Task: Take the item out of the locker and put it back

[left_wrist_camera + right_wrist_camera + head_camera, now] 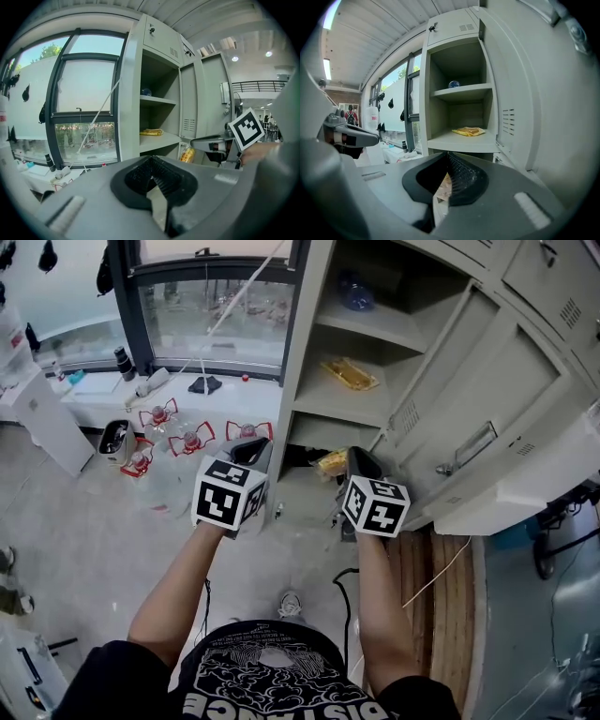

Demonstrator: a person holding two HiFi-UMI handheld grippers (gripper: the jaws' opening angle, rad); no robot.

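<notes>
The grey locker (307, 352) stands open, its door (487, 399) swung out to the right. A yellow packet (349, 374) lies on the middle shelf, and a blue object (356, 292) sits on the top shelf. My right gripper (349, 459) is in front of the bottom compartment, shut on a second yellow snack packet (331, 463). That held packet shows between the jaws in the right gripper view (442, 187) and beside the locker in the left gripper view (187, 153). My left gripper (251, 450) hovers left of the locker, shut and empty.
Several water bottles with red handles (190, 440) stand on the floor to the left, below the window sill. A wooden pallet (441, 596) lies under the locker door. Cables trail across the floor near my feet.
</notes>
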